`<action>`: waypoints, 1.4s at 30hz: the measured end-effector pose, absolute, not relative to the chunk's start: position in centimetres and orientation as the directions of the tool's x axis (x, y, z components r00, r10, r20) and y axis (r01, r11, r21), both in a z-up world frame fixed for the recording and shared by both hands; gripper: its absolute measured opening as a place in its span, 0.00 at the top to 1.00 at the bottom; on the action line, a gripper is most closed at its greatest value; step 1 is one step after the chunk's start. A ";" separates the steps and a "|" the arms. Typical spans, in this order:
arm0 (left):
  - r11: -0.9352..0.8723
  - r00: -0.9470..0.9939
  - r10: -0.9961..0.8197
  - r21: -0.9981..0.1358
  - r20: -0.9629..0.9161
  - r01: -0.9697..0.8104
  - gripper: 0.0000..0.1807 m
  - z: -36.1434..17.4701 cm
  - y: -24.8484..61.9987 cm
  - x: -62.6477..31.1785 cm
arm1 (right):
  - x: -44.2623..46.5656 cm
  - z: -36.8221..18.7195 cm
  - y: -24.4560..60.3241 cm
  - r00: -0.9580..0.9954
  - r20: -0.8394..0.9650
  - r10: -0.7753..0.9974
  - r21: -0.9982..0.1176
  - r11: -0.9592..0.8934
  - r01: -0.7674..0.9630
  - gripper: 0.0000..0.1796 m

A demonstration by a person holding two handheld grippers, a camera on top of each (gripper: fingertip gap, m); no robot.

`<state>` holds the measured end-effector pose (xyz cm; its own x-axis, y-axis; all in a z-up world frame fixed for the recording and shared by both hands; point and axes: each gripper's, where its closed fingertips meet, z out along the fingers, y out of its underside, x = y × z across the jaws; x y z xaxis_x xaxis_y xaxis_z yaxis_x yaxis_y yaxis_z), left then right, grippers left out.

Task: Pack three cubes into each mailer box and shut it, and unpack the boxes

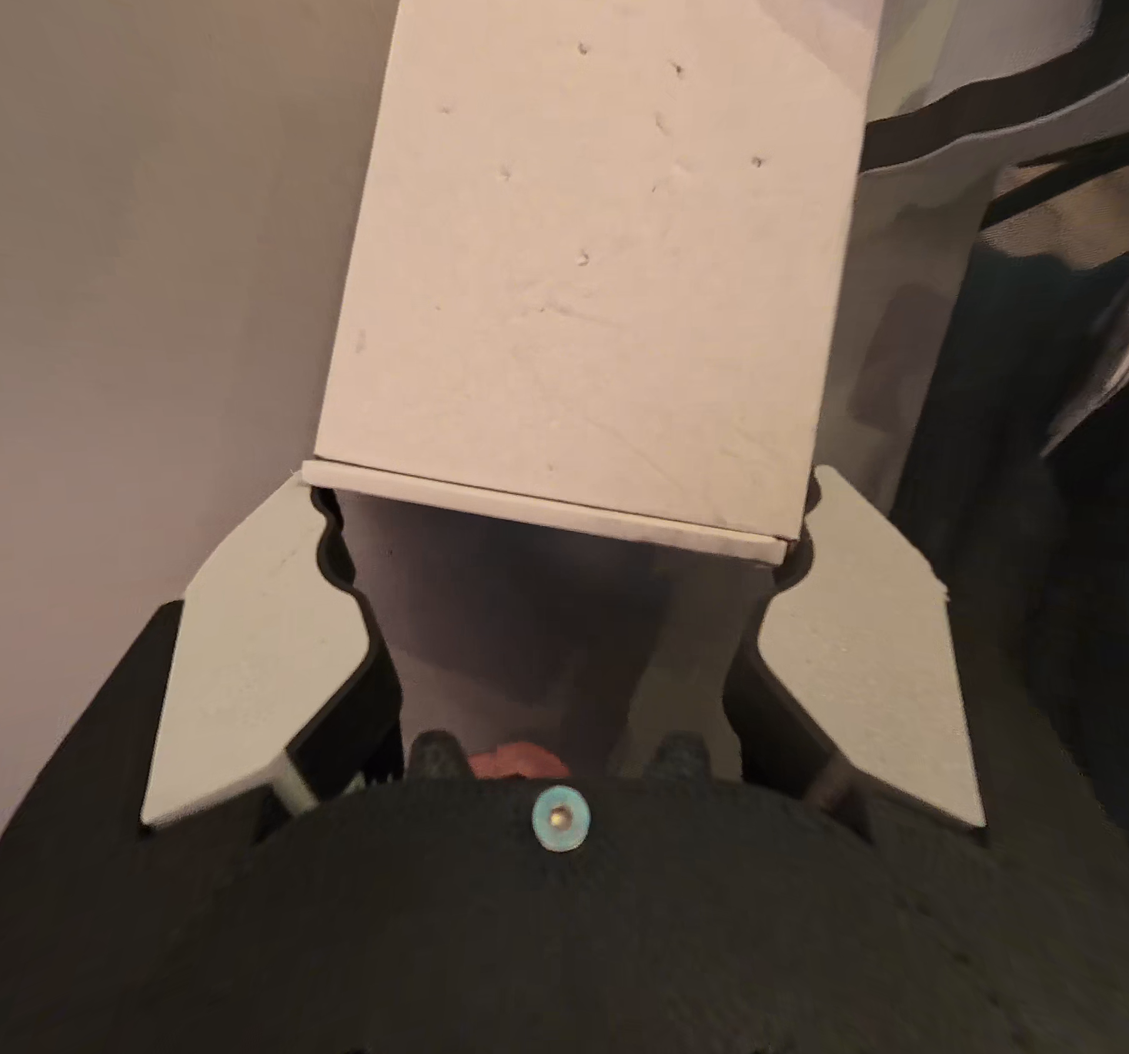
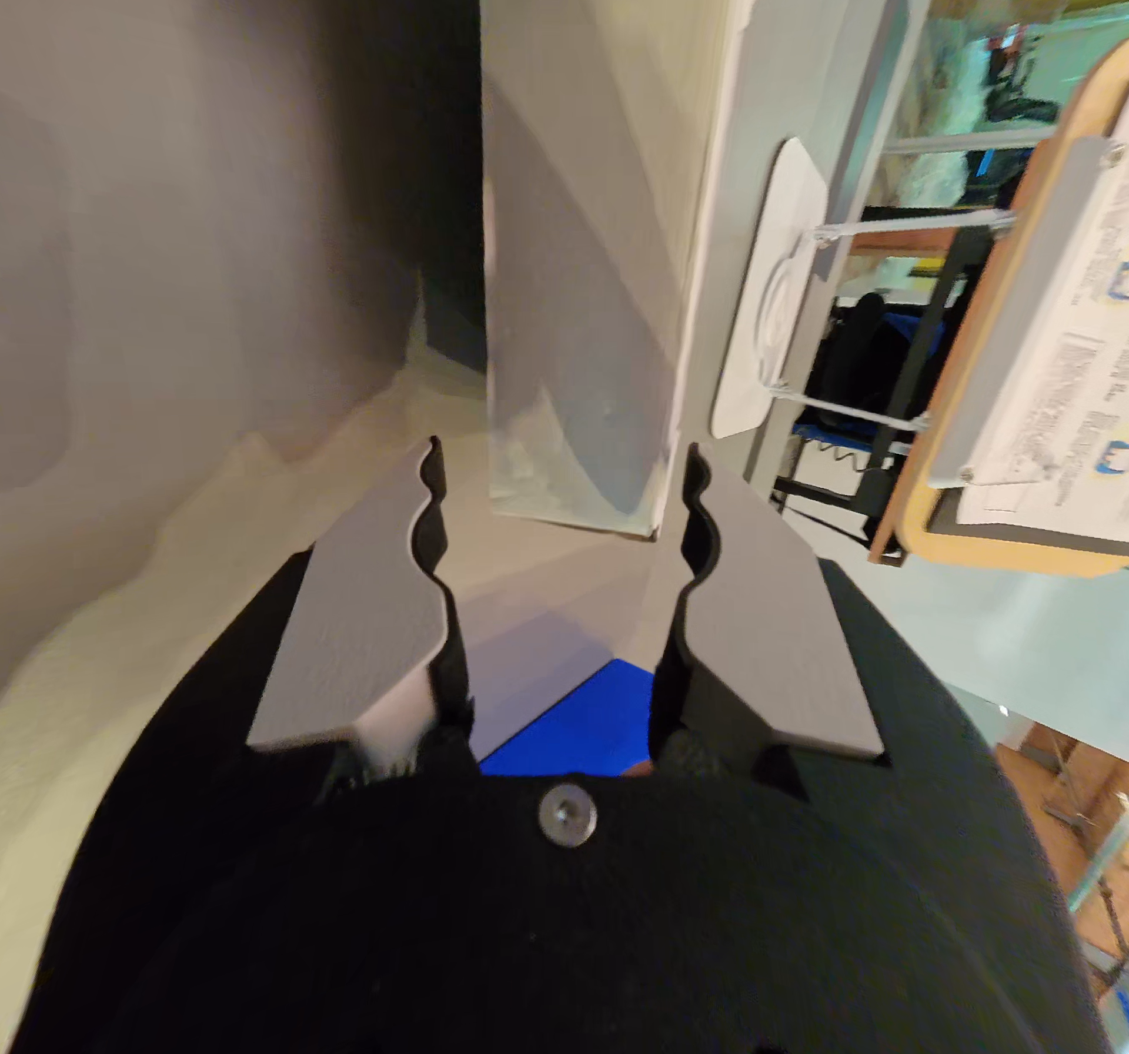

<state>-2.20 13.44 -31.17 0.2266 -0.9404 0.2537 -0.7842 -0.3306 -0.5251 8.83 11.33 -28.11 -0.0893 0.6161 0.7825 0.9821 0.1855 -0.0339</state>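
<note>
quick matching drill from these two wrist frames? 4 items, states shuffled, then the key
Items
1. left gripper
2. right gripper
3. white mailer box
4. blue cube

States
A. low between the right jaws, near their base, only partly visible
B. jaws apart, nothing between their tips
C. one end held between the left jaws, the rest reaching away from the camera
D. jaws spread wide, closed on a box's sides

Pairs: 1-D, 2-B, 3-C, 4-A
</note>
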 end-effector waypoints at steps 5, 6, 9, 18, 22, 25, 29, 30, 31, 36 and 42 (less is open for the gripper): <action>-0.352 0.230 -0.928 -0.492 0.292 -0.796 0.25 -31.0 13.5 -1.9 | 8.3 -27.6 12.1 -0.112 0.805 0.582 -0.014 0.208 0.978 0.68; -0.357 0.234 -0.926 -0.486 0.297 -0.797 0.25 -31.0 13.5 -1.9 | 8.3 -27.6 12.2 -0.116 0.806 0.580 -0.013 0.213 0.977 0.68; -0.357 0.229 -0.927 -0.502 0.299 -0.788 0.25 -30.9 13.6 -1.8 | 8.3 -27.6 12.1 -0.093 0.785 0.612 -0.055 0.218 0.974 0.68; 0.107 0.067 -0.969 -0.646 -0.238 -0.756 0.26 -29.1 14.3 -2.0 | 9.4 -26.8 12.9 -0.023 0.714 0.700 -0.134 0.168 0.977 0.69; 0.312 0.016 -0.852 -0.533 -0.523 -0.787 0.45 -29.3 15.3 -1.8 | 9.3 -26.6 13.1 -0.004 0.680 0.733 -0.164 0.157 0.974 0.69; 0.363 0.026 -0.775 -0.479 -0.631 -0.799 0.53 -29.3 16.3 -1.3 | 9.3 -26.5 13.2 0.000 0.666 0.746 -0.169 0.151 0.974 0.69; 0.412 0.019 -0.695 -0.420 -0.719 -0.809 0.61 -28.9 17.2 -0.9 | 9.3 -26.4 13.3 0.007 0.655 0.755 -0.173 0.141 0.975 0.69; 0.416 0.018 -0.686 -0.412 -0.727 -0.810 0.62 -28.8 17.3 -0.9 | 9.3 -26.4 13.3 0.009 0.653 0.757 -0.175 0.139 0.975 0.69; 0.418 0.018 -0.684 -0.412 -0.729 -0.810 0.62 -28.8 17.3 -0.9 | 9.3 -26.4 13.4 0.009 0.655 0.756 -0.174 0.140 0.975 0.69; 0.414 0.008 -0.675 -0.388 -0.738 -0.824 0.65 -28.7 17.6 -1.0 | 9.2 -25.8 13.8 -0.079 0.763 0.641 -0.040 0.170 0.985 0.69; 0.407 0.013 -0.687 -0.400 -0.726 -0.822 0.65 -28.6 17.5 -0.9 | 8.3 -25.5 13.7 -0.074 0.788 0.611 -0.049 0.182 0.982 0.71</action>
<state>-0.94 17.51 -28.64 0.0132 -0.6871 -0.7264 -0.8215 0.4067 -0.3996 8.26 13.70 -25.47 -0.0740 0.6109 0.7883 0.9821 0.1820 -0.0488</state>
